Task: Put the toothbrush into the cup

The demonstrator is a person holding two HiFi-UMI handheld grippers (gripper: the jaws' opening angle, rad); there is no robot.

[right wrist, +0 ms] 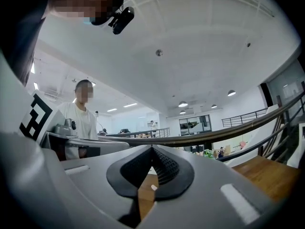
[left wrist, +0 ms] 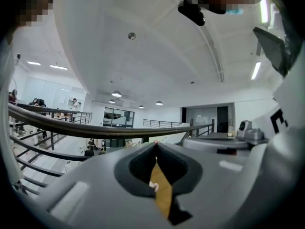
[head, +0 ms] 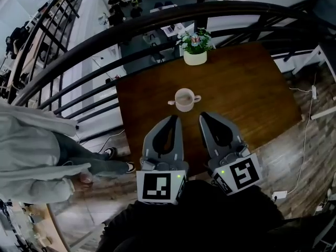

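left gripper [head: 175, 121]: fingers [left wrist: 136, 166] closed together, empty | right gripper [head: 205, 117]: fingers [right wrist: 167, 168] closed together, empty | cup [head: 184, 99]: seemingly two-handled, upright on tabletop [head: 247, 88] just beyond both grippers | potted plant [head: 195, 49]: near far edge

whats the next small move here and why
Probably look around for the toothbrush first: none shows on the table or sticking out of the cup, and the left gripper and right gripper are both shut with nothing between their jaws.
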